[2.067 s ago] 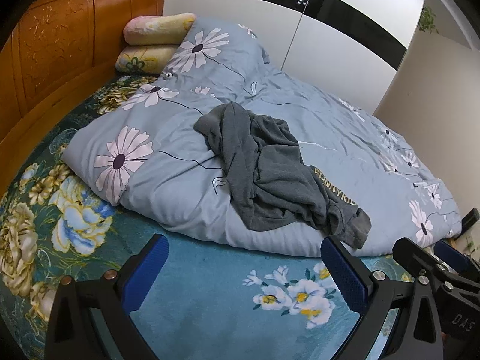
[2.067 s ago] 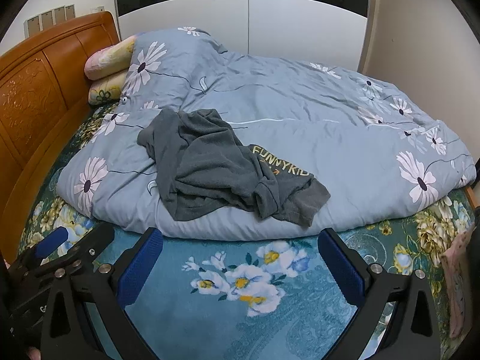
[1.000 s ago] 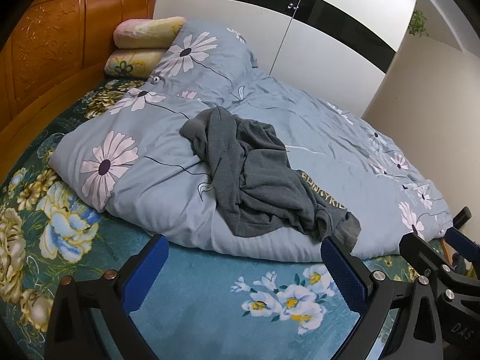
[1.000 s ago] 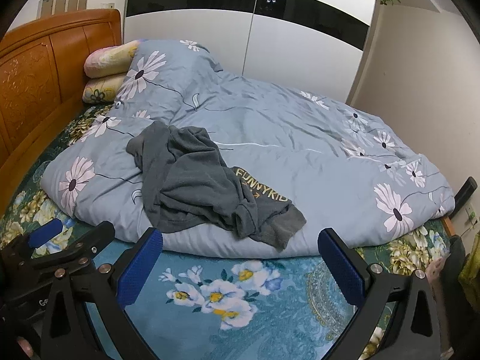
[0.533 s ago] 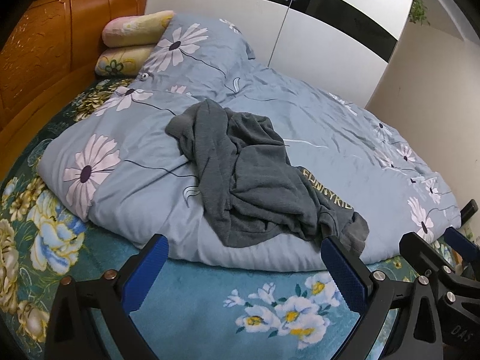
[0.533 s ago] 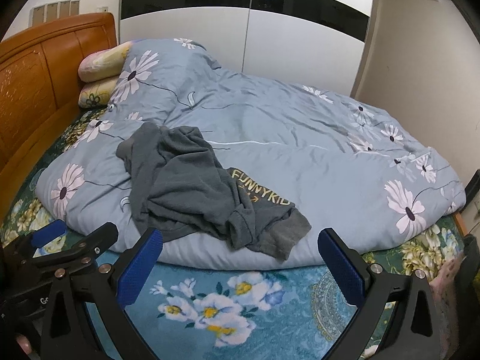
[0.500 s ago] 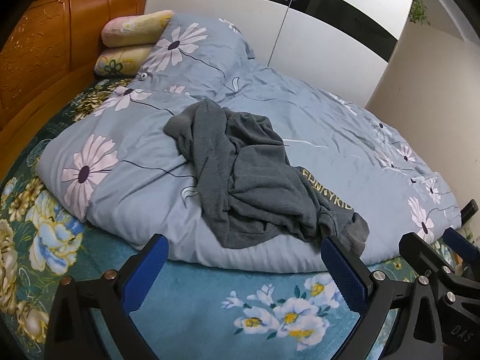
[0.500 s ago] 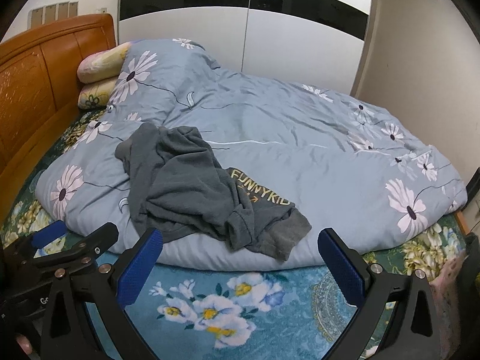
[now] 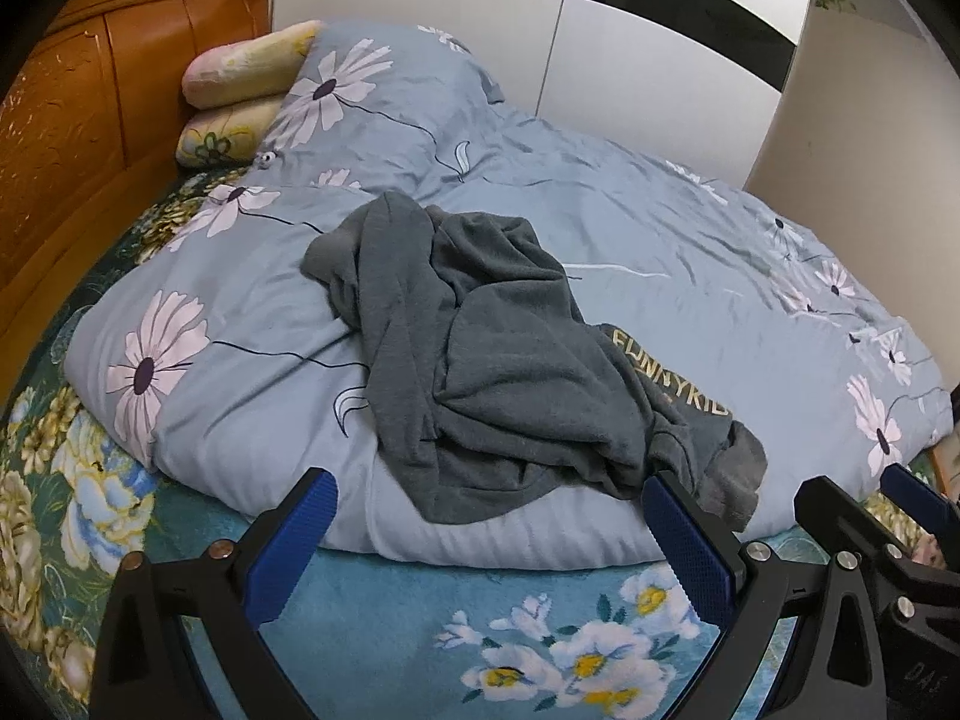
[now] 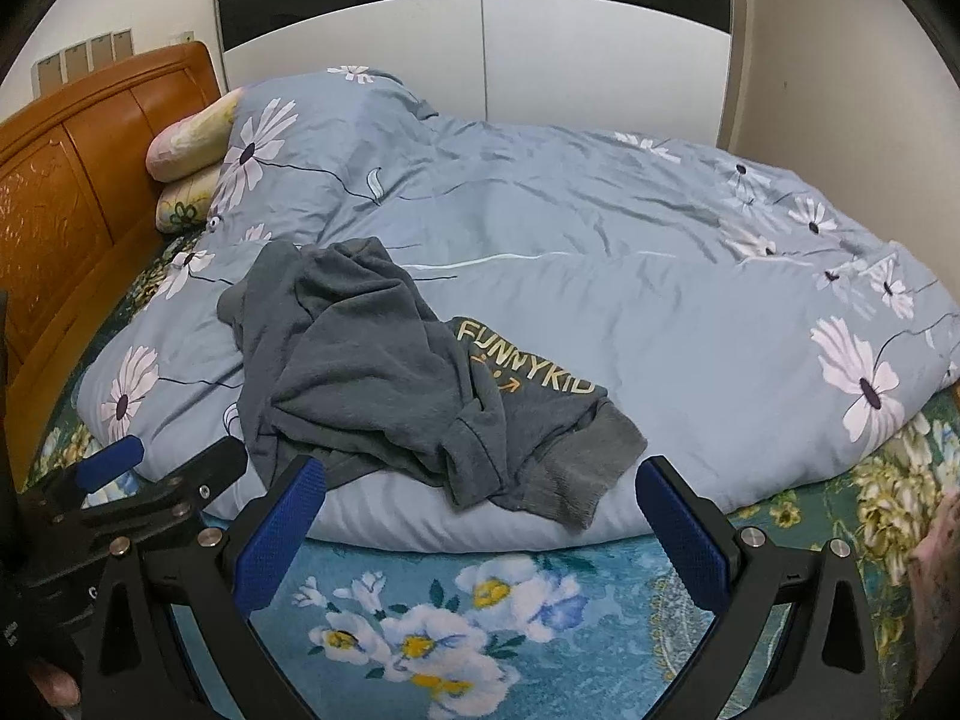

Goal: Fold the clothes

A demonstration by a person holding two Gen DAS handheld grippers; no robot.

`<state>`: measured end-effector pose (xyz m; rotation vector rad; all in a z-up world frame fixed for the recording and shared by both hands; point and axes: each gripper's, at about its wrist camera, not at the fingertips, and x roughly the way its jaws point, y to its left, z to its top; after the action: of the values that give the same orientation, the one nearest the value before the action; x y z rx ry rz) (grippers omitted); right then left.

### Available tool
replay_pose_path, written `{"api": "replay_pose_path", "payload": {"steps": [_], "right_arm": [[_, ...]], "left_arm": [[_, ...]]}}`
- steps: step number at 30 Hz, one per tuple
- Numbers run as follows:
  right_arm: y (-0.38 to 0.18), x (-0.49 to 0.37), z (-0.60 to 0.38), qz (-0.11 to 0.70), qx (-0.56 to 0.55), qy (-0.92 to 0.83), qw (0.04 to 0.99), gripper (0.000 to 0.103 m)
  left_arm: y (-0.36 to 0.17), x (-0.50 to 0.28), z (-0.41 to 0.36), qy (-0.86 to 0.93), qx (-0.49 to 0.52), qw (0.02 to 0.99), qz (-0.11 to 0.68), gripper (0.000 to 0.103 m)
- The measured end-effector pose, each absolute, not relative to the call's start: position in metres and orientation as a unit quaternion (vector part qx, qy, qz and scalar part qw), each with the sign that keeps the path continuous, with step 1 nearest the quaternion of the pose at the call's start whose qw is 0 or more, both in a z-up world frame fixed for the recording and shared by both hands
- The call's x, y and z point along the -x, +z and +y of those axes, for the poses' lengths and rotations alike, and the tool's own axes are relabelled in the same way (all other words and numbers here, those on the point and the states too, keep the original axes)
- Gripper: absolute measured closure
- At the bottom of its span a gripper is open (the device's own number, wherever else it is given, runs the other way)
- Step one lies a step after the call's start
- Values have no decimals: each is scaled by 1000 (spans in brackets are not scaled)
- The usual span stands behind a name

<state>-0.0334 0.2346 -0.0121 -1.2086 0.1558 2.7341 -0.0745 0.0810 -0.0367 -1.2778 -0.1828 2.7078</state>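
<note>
1. Lying crumpled on the blue daisy-print duvet (image 9: 630, 252) near the bed's front edge: one grey sweatshirt (image 9: 480, 354), bunched in loose folds, yellow lettering "FUNNYKID" showing on its right part, a ribbed cuff or hem hanging toward the front edge.
2. Left tongs (image 9: 489, 540): spread wide, blue-padded fingers (image 9: 288, 546) well apart, nothing between them; held low over the teal floral bedsheet (image 9: 384, 630) at the front edge, the right finger just before the sweatshirt's hanging end; contact cannot be told.
3. Right tongs (image 10: 483, 540): likewise spread wide and holding nothing; positioned at the front edge, facing the sweatshirt (image 10: 384, 378), apart from it.
4. Duvet: heaped across most of the bed, its folded front edge showing a white ribbed underside below the sweatshirt.
5. Two pillows (image 9: 240, 90): stacked at the head of the bed, partly under the duvet.
6. Wooden headboard (image 9: 90, 120): orange-brown, panelled, along the bed's left end.
7. Wardrobe (image 10: 480, 30): white doors with a black band, behind the bed's far edge.
</note>
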Motion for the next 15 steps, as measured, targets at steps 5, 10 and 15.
{"api": "replay_pose_path", "payload": {"steps": [5, 10, 15], "right_arm": [[-21, 39, 239, 58, 408, 909, 65, 0], [-33, 32, 254, 67, 414, 906, 52, 0], [-50, 12, 289, 75, 429, 897, 75, 0]], "left_arm": [[-44, 81, 85, 898, 432, 67, -54, 0], [-54, 102, 72, 887, 455, 63, -47, 0], [-57, 163, 54, 890, 454, 33, -18, 0]]}}
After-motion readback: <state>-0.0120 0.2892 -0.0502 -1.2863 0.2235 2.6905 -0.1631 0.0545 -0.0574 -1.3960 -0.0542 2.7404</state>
